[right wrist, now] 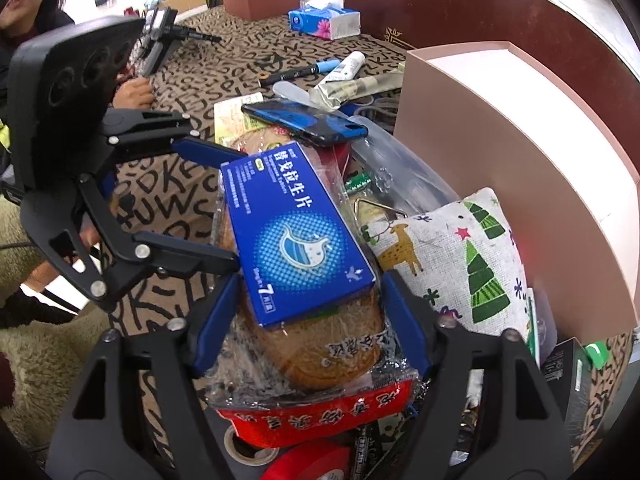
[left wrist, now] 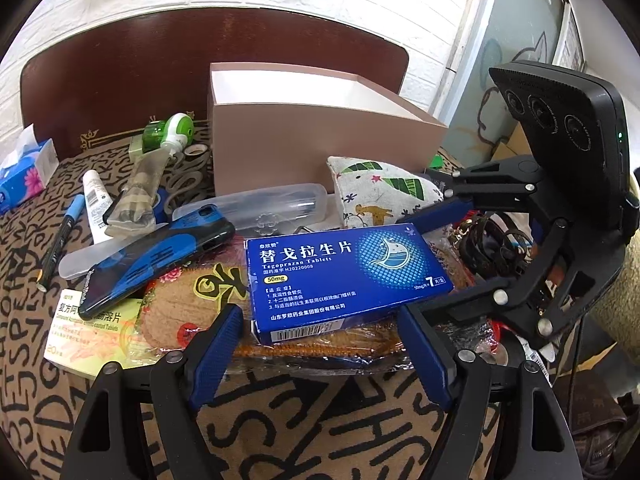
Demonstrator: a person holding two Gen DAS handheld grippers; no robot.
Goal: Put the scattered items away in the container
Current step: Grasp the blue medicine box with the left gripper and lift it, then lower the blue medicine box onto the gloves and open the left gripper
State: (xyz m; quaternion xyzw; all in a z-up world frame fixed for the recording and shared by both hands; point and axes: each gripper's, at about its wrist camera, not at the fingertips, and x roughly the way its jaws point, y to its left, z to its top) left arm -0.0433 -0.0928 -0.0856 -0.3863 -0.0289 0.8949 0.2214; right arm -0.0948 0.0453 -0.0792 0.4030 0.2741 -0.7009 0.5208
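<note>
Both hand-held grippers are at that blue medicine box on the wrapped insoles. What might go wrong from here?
1. The blue Tegoprazan tablet box lies loose on the crinkly plastic-wrapped insoles; it may slide off when nudged.
2. Left hand-held gripper and right hand-held gripper, both open, converge on it and may collide.
3. The blue phone overhangs nearby and could be knocked.

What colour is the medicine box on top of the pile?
Blue medicine box with white lettering; clearest in the left wrist view.
</note>
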